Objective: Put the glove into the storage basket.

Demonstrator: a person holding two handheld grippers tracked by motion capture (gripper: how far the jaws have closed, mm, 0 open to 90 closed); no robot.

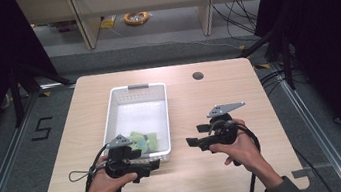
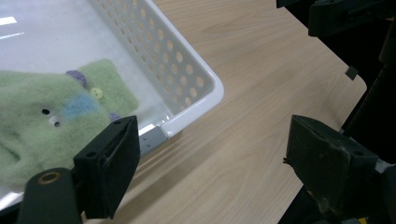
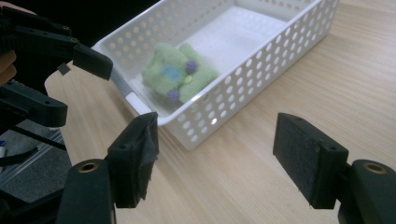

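Observation:
A white perforated basket [image 1: 139, 105] stands lengthwise in the middle of the wooden table. A green felt toy [image 1: 142, 141] with a blue patch and purple dots lies in its near end. The toy [image 2: 46, 112] lies just behind the basket's rim [image 2: 205, 74], and in the right gripper view the toy [image 3: 175, 74] lies behind the basket's holed wall [image 3: 243, 88]. My left gripper [image 1: 147, 160] hovers at the near right corner of the basket, open and empty [image 2: 210, 135]. My right gripper [image 1: 196, 135] is to the right of the basket, pointing at it, open and empty [image 3: 215, 126].
A round cable hole [image 1: 198, 76] sits in the table's far right part. The table's near edge lies just below both hands. Behind the table stand shelf legs, and a yellow cable coil [image 1: 136, 18] lies on the floor. The left gripper [image 3: 79, 88] is near the basket's corner.

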